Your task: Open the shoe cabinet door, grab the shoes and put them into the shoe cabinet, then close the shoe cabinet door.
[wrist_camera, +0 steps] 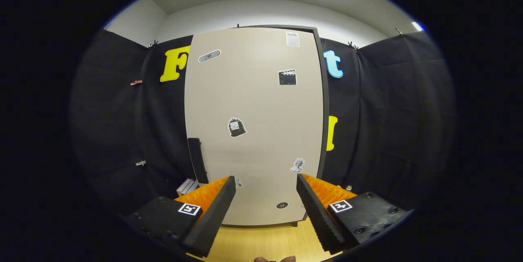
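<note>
Shoe cabinet door is standing closed and upright straight ahead of the claw, filling the space beyond the two fingers. It is a tall pale beige panel, and a thin dark frame of the shoe cabinet is showing along its right edge and top. Several small stickers are sitting on the door: one near its middle, a dark square one higher and to the right, an oval one near the top left, a pale one at the top right, a small figure low on the right, and a dark oval one close to the bottom. A dark vertical handle is lying along the door's lower left edge. Just left of the door's bottom corner, some pale flat things are leaning, too small to tell what they are.

The claw is hanging open in front of the door, its fingers wide apart and holding nothing, not touching the panel. Under the door a light wooden floor is spreading toward the fingers. Black cloth is hanging on both sides of the cabinet, and a white wall is rising above it.
</note>
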Demonstrator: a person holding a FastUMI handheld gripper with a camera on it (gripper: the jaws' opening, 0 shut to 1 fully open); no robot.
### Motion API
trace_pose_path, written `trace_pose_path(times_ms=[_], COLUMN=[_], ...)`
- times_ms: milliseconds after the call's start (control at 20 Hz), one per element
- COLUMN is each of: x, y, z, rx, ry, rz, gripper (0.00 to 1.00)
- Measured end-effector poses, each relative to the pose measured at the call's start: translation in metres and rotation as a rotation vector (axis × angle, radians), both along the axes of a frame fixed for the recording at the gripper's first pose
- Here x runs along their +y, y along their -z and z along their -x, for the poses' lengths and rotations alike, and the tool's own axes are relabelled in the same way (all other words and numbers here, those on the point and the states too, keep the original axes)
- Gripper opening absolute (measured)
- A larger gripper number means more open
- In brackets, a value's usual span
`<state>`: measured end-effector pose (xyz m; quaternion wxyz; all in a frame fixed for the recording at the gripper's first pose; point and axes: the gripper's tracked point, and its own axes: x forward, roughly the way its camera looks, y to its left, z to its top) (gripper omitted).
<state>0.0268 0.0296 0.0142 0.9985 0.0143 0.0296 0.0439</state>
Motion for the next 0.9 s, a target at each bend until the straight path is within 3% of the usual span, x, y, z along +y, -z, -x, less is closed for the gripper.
trace_pose_path(times_ms=[900], x=[0.0008], y=[-0.0059], z=[0.0054], rx=[-0.024], ry=[0.005], rz=[-0.028], gripper=[0.98])
